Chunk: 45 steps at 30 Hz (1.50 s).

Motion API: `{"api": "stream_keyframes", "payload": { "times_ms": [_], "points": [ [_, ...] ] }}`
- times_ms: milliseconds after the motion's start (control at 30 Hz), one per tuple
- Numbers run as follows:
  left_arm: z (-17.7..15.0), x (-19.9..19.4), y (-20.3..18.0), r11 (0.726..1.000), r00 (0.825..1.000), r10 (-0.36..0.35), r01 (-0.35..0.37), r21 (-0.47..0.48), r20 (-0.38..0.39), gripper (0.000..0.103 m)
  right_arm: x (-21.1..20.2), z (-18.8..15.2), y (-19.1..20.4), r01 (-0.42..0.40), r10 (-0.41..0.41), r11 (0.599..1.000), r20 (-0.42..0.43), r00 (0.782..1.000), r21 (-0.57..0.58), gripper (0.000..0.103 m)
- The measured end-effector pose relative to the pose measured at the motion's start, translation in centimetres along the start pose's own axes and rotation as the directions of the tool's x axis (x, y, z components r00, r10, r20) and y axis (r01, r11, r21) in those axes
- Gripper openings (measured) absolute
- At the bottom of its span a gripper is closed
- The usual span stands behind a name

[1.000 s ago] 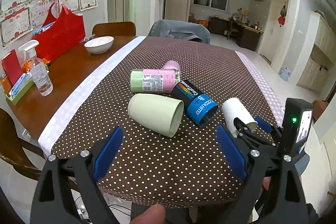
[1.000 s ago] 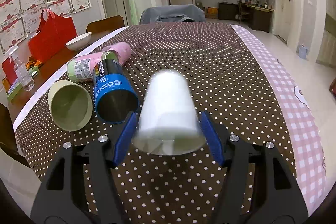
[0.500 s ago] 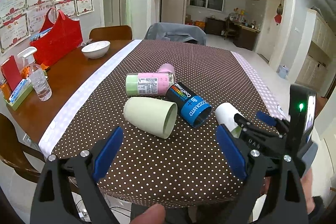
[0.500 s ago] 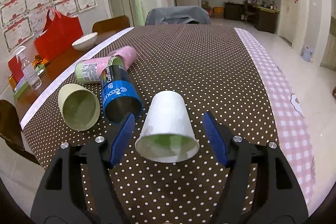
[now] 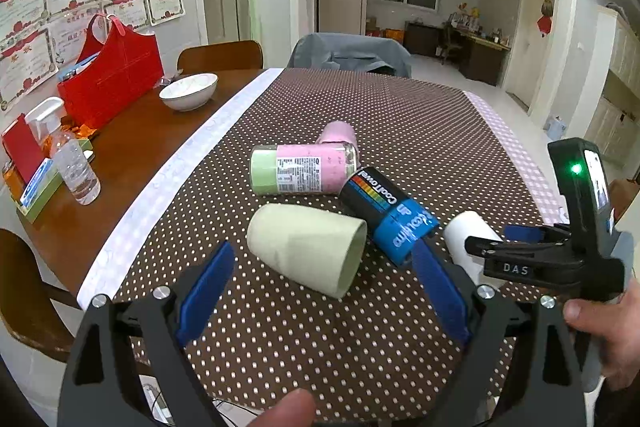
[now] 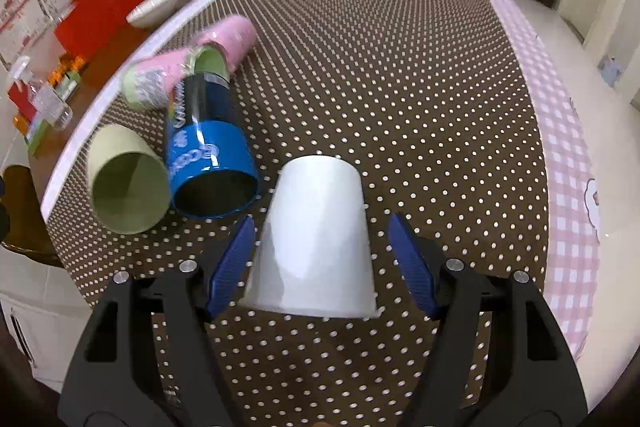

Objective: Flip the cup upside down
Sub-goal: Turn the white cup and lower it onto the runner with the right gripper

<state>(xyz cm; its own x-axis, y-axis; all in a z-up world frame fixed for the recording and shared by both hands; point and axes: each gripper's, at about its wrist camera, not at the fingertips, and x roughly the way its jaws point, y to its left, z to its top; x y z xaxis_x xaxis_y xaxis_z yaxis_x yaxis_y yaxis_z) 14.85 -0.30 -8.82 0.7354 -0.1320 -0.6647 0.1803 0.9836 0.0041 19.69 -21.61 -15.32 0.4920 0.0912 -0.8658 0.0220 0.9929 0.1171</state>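
Between the spread blue fingers of the right hand-held gripper (image 6: pixel 320 265), released and touching nothing, the white cup (image 6: pixel 316 239) stands mouth-down on the dotted bench (image 6: pixel 400 67). Just left lie a blue can (image 6: pixel 208 163) and a green cup (image 6: pixel 126 183), both on their sides. Nearer, the left hand-held gripper (image 5: pixel 320 291) hovers open over the bench's near edge.

A cup (image 6: pixel 316 239) is standing mouth-down on the tablecloth (image 6: pixel 400 75), between the right gripper's (image 6: pixel 320 263) fingers without touching them. To its left two more cups (image 6: pixel 124 183) are lying side by side, touching. Behind them a tube (image 5: pixel 302 169) is lying crosswise.
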Motion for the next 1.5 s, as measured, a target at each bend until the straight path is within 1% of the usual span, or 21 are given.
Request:
{"api": "stream_keyframes", "payload": {
  "times_ms": [100,167,233,300,400,467,533,567,733,833,867,933,1067,1100,1167,1233,1300,1400,1500],
  "points": [
    [0.7,1.2,-0.2,1.000,1.000,0.003,-0.003,0.010,-0.012,0.089,1.3,1.5,-0.2,-0.022,0.021,1.000,-0.085,0.996,-0.011,0.069],
    [1.2,2.0,-0.3,1.000,1.000,0.003,-0.003,0.015,-0.021,0.089,2.2,2.5,-0.2,-0.024,0.020,0.999,-0.137,0.990,-0.027,0.069],
    [1.5,2.7,-0.5,1.000,1.000,0.001,0.000,0.014,-0.029,0.089,3.3,3.5,-0.2,-0.033,0.025,0.999,-0.203,0.979,-0.035,0.069],
    [1.8,3.1,-0.5,1.000,0.999,-0.001,0.002,0.012,-0.036,0.089,4.7,4.4,-0.2,-0.058,0.047,0.998,-0.280,0.959,-0.028,0.069],
    [1.9,3.8,-0.4,1.000,0.999,-0.001,0.001,0.006,-0.045,0.089,6.2,5.3,-0.1,-0.086,0.072,0.996,-0.360,0.930,-0.024,0.069],
    [2.0,4.2,-0.3,1.000,0.999,0.001,-0.001,0.001,-0.053,0.089,6.9,5.7,0.3,-0.088,0.064,0.995,-0.387,0.920,-0.045,0.064],
    [2.1,4.5,-0.2,1.000,0.998,0.004,-0.004,-0.001,-0.060,0.089,7.0,5.9,0.9,-0.086,0.048,0.993,-0.394,0.918,-0.079,0.063],
    [2.2,4.6,-0.2,1.000,0.998,0.004,-0.004,-0.001,-0.062,0.089,6.9,6.0,1.2,-0.089,0.050,0.992,-0.388,0.920,-0.084,0.062],
    [2.0,4.4,-0.5,1.000,0.998,-0.001,0.001,0.008,-0.061,0.089,4.0,5.6,1.2,-0.113,0.092,0.992,-0.276,0.957,-0.061,0.060],
    [2.0,3.8,-0.8,1.000,0.999,-0.004,0.004,0.013,-0.050,0.089,1.2,4.8,1.5,-0.127,0.114,0.989,-0.164,0.980,-0.073,0.059],
    [1.9,3.5,-0.9,1.000,0.999,-0.005,0.006,0.014,-0.046,0.089,0.7,4.6,1.6,-0.130,0.119,0.989,-0.139,0.983,-0.075,0.059],
    [1.7,2.8,-1.1,1.000,0.999,-0.007,0.008,0.015,-0.037,0.089,-1.0,3.6,1.9,-0.112,0.107,0.990,-0.057,0.993,-0.089,0.058],
    [1.2,1.7,-1.4,1.000,1.000,-0.008,0.009,0.025,-0.026,0.089,-3.1,0.6,1.8,-0.086,0.092,0.992,0.059,0.994,-0.096,0.058],
    [1.1,1.3,-1.5,1.000,1.000,-0.007,0.008,0.027,-0.020,0.089,-3.8,-0.1,1.7,-0.072,0.082,0.992,0.100,0.992,-0.103,0.058],
    [0.9,0.6,-1.6,1.000,1.000,-0.007,0.007,0.024,-0.009,0.089,-4.1,-1.2,1.8,-0.051,0.069,0.992,0.165,0.984,-0.113,0.058],
    [0.8,-0.1,-1.6,1.000,1.000,-0.007,0.007,0.018,0.006,0.089,-4.6,-2.8,2.3,-0.009,0.042,0.992,0.255,0.966,-0.127,0.058],
    [0.6,-0.6,-1.7,1.000,1.000,-0.010,0.010,0.016,0.013,0.089,-4.9,-3.4,2.4,0.036,0.011,0.990,0.323,0.946,-0.139,0.058],
    [0.3,-1.0,-1.8,1.000,1.000,-0.012,0.012,0.017,0.016,0.089,-4.9,-5.0,3.0,0.081,-0.015,0.985,0.392,0.920,-0.154,0.058],
    [0.0,-1.3,-1.9,1.000,1.000,-0.011,0.010,0.022,0.020,0.089,-4.4,-6.1,3.7,0.109,-0.029,0.981,0.438,0.899,-0.159,0.058]
  ]
}}
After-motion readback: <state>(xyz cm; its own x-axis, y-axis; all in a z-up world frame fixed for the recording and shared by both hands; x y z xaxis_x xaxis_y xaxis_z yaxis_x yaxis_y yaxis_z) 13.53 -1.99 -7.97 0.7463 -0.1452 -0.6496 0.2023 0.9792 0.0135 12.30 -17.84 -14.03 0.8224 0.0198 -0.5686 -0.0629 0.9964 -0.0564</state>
